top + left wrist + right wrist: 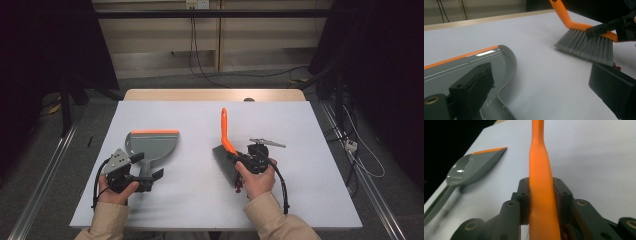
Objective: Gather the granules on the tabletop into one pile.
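I see my orange-handled brush clamped by its handle, grey bristles down on the white tabletop and handle angled away from me, with the grey, orange-lipped dustpan lying flat well to its left

Grey dustpan beside orange-handled brush

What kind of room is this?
Probably a lab or workshop set up for recording: a bare white table, dark curtains at the sides, and cables trailing over a grey floor.
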Available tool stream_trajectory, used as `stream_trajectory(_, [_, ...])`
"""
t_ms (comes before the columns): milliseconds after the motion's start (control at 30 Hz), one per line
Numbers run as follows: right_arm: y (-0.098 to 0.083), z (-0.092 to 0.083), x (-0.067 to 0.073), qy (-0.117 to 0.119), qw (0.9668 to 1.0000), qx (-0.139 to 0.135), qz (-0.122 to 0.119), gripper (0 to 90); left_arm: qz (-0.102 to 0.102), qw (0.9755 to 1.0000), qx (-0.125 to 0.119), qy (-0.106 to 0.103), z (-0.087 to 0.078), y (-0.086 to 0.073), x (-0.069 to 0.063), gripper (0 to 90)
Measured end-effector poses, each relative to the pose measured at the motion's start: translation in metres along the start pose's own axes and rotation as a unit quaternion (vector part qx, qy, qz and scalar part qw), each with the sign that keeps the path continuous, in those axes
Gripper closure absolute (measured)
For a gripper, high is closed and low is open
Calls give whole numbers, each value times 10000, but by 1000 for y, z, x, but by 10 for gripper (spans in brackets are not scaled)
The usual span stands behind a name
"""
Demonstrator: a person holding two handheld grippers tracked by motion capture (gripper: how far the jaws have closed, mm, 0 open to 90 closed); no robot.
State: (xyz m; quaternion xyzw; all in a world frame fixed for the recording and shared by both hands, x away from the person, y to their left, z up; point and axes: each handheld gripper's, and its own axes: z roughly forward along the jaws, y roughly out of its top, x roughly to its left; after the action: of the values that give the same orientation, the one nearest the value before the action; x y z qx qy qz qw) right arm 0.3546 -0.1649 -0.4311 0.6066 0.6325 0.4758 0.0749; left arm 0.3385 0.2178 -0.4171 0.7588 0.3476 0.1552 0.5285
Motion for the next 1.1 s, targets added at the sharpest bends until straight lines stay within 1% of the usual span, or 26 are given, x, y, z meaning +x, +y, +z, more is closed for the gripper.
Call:
stream_trajectory(100, [5, 0, 7, 128, 9999, -38, -25, 713, 0, 10000, -4, -7, 0, 0, 0, 53])
stream_trajectory(167, [9, -1, 11, 139, 9998, -82, -146, 713, -13, 10000, -7, -1, 0, 0, 0, 53])
stream_trajectory(200, [12, -2, 12, 185, 9996, -102, -192, 713, -11, 10000, -4, -1, 0, 0, 1, 53])
stream_trajectory(233, [15, -3, 13, 212, 9995, -115, -193, 713, -21, 10000, -1, 1, 0, 0, 1, 54])
stream_trajectory(267, [19, -4, 13, 230, 9992, -172, -276, 713, -23, 10000, -10, 0, -1, -1, 2, 53])
stream_trajectory(300, [22, -5, 12, 259, 9988, -195, -374, 713, -35, 10000, -13, 10, -1, -1, 2, 54])
stream_trajectory(333, [25, -6, 11, 233, 9987, -192, -414, 713, -39, 10000, -15, 11, -2, -1, 2, 54])
stream_trajectory(400, [30, -7, 8, 307, 9978, -223, -548, 712, -42, 10000, -27, 20, -2, -1, 3, 54])
stream_trajectory(433, [34, -9, 7, 243, 9974, -208, -638, 713, -39, 10000, -24, 23, -3, -1, 3, 54])
stream_trajectory(500, [38, -10, 2, 319, 9955, -241, -856, 713, -53, 10000, -30, 26, -3, -1, 3, 53])
stream_trajectory(567, [42, -12, -2, 242, 9941, -237, -1029, 713, -61, 10000, -32, 25, -3, -1, 3, 54])
stream_trajectory(600, [43, -12, -6, 260, 9930, -240, -1128, 713, -54, 10000, -32, 30, -3, -1, 3, 54])
stream_trajectory(633, [44, -12, -8, 236, 9925, -238, -1173, 713, -56, 10000, -37, 31, -3, -1, 3, 54])
stream_trajectory(700, [48, -12, -16, 163, 9892, -261, -1435, 712, -65, 10000, -38, 33, -2, -1, 4, 53])
stream_trajectory(767, [50, -10, -23, 130, 9872, -224, -1575, 712, -62, 10000, -31, 32, -2, -1, 4, 54])
stream_trajectory(833, [51, -8, -28, 49, 9839, -218, -1775, 713, -55, 10000, -26, 37, -2, -1, 4, 54])
stream_trajectory(867, [52, -6, -32, 31, 9819, -192, -1884, 712, -64, 10000, -32, 37, -2, -1, 4, 54])
stream_trajectory(900, [52, -4, -34, -46, 9801, -173, -1978, 712, -60, 10000, -35, 42, -2, -1, 4, 54])
stream_trajectory(967, [53, -1, -39, -120, 9759, -146, -2172, 712, -71, 10000, -36, 50, -2, -1, 5, 54])
stream_trajectory(1033, [53, 3, -42, -194, 9739, -116, -2261, 712, -78, 9999, -24, 65, -1, -1, 5, 53])
stream_trajectory(1067, [52, 5, -44, -179, 9731, -82, -2297, 712, -69, 10000, -11, 66, -1, -1, 5, 53])
stream_trajectory(1100, [52, 6, -45, -187, 9713, -59, -2372, 712, -63, 10000, -8, 65, -1, -1, 5, 54])
